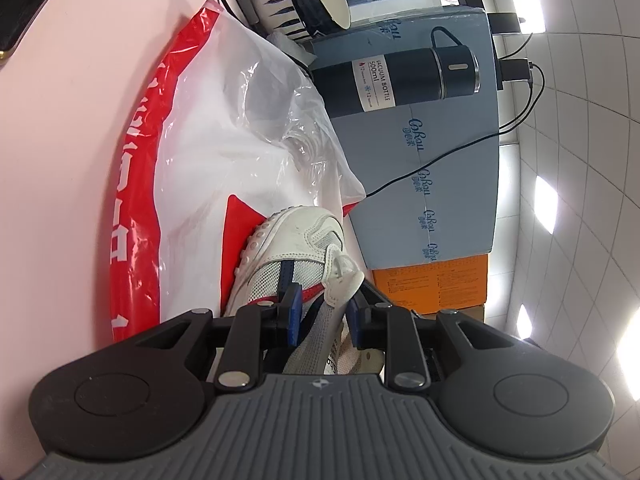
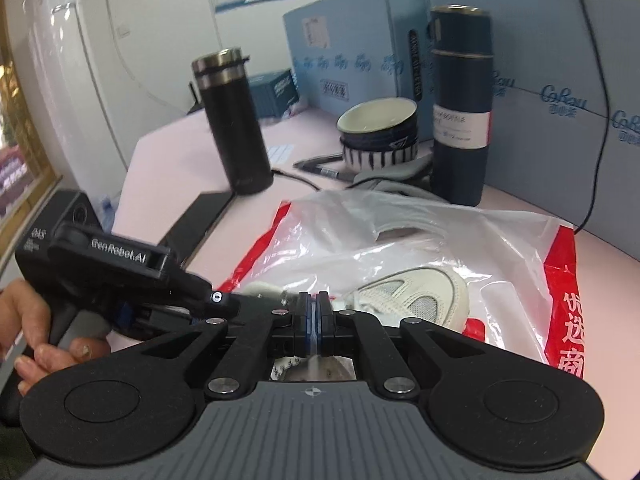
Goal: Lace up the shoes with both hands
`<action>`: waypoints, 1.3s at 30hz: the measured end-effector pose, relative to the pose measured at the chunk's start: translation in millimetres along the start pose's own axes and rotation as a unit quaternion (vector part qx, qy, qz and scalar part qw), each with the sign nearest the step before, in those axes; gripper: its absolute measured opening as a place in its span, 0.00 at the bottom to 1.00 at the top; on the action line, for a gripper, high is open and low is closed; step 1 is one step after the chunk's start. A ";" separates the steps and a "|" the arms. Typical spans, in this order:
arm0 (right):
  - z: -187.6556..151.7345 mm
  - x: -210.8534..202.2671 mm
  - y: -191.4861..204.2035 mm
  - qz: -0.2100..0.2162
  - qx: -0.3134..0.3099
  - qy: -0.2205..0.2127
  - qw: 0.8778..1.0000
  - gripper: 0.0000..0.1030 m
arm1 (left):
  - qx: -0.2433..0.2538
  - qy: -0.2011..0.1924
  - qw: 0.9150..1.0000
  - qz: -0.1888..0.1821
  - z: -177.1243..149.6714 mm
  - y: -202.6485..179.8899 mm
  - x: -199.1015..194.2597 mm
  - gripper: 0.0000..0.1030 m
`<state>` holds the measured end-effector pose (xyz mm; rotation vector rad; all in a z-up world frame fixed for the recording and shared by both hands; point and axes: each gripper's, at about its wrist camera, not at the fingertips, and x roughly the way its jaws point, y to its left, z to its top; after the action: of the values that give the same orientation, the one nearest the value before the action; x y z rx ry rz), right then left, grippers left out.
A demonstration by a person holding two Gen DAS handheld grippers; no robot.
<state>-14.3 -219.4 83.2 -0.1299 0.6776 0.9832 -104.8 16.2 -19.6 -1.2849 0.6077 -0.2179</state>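
Left wrist view: the left gripper (image 1: 322, 314) has its fingers clamped on the tongue (image 1: 320, 332) of the white shoe (image 1: 296, 248), which lies on a plastic bag (image 1: 208, 160) on the pink counter (image 1: 80, 100). Right wrist view: the right gripper (image 2: 316, 312) has its fingers together, pinching a lace (image 2: 316, 360). A hand (image 2: 36, 336) holds the left gripper's handle.

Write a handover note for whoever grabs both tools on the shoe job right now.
Left tool: clamped on the shoe's tongue, steadying the white shoe.
Right tool: shut on a white lace.
Shoe lies on the red-and-white plastic bag on the pink table.
Done: both grips set.
Left: threading and tying; eyelets are hidden, so check progress.
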 end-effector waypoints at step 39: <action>-36.6 -37.9 48.7 0.013 -0.039 -0.054 0.998 0.69 | 0.235 -0.012 0.966 0.108 -9.7 -81.1 30.2 0.42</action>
<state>-84.6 -233.9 85.8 -0.1358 0.5429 1.0346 -70.7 -29.6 46.1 -0.7561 0.6250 -0.1521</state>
